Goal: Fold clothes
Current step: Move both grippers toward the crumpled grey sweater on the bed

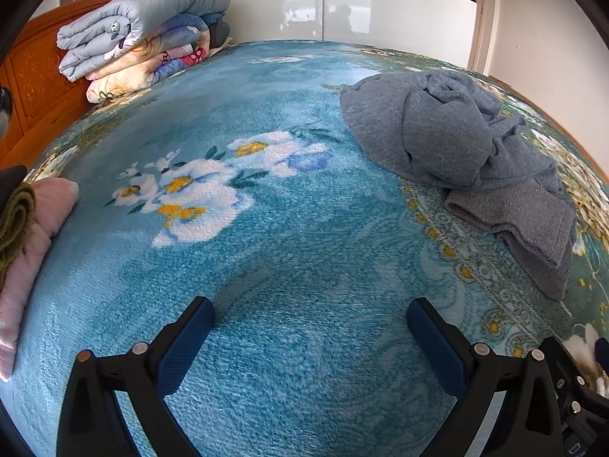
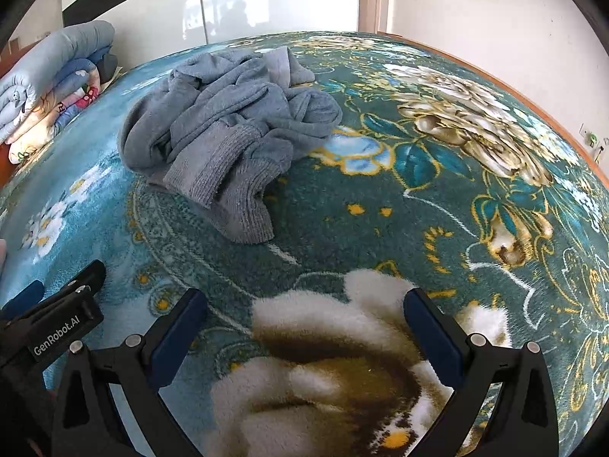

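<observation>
a crumpled grey-blue knit sweater (image 2: 228, 129) lies in a heap on the teal floral blanket (image 1: 289, 236), well ahead of both tools. the left gripper (image 1: 310, 327) hovers over bare blanket, fingers spread wide and empty. the right gripper (image 2: 304, 318) is likewise released above a white flower print. folded quilts (image 1: 141, 30) are stacked by the wooden headboard (image 1: 34, 76); pink folded cloth (image 1: 30, 236) sits at the left edge.

Black angular frames on each hand-held gripper (image 1: 310, 318), dark blue ribbed pads (image 2: 430, 337), silver round screws (white "GenRobot.AI" label, lower left of the right wrist view).
</observation>
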Demonstrator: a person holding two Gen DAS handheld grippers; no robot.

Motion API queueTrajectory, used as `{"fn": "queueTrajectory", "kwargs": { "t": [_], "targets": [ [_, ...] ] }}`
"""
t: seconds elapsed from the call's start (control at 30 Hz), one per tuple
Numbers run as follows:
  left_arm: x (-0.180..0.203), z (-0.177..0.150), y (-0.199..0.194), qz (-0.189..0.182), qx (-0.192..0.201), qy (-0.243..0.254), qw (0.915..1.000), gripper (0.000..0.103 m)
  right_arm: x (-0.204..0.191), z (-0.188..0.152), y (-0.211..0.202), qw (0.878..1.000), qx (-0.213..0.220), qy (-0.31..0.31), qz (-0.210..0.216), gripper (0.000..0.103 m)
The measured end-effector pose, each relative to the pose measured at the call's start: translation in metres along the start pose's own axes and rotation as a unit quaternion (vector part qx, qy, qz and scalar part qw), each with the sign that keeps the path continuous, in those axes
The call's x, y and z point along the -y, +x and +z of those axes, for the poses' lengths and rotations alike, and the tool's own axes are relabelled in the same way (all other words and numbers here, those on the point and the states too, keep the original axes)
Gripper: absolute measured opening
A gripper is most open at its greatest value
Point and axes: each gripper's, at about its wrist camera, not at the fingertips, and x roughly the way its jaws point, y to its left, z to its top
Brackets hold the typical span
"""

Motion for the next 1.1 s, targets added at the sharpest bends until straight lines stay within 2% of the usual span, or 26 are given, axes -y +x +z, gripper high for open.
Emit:
{"fn": "queueTrajectory", "kwargs": {
  "t": [0.8,1.03,1.07,1.1],
  "targets": [
    [0.0019,-0.0015,0.0002,0.008,0.001,0.006,0.9999,0.103,-0.003,0.0054,-0.0008,1.0,0.003,0.001,0.0,0.103],
    [-0.0004,0.0005,0.0018,0.0,-0.004,0.002,1.0,0.103,-0.0069,0.0057,0.0006,1.0,-0.005,-0.006,-0.012,0.103],
    [-0.0026,0.0,-0.001,-0.009,0.0,-0.001,1.0,0.103,-0.0083,0.0061,0.0016,1.0,-0.007,-0.009,-0.016,0.103],
    [-0.0057,-0.0008,-0.0051,-0.023,0.005,-0.006,0.9997,0.103,-0.0057,0.0081,-0.0005,1.0,-0.003,-0.002,-0.002,0.103]
  ]
}}
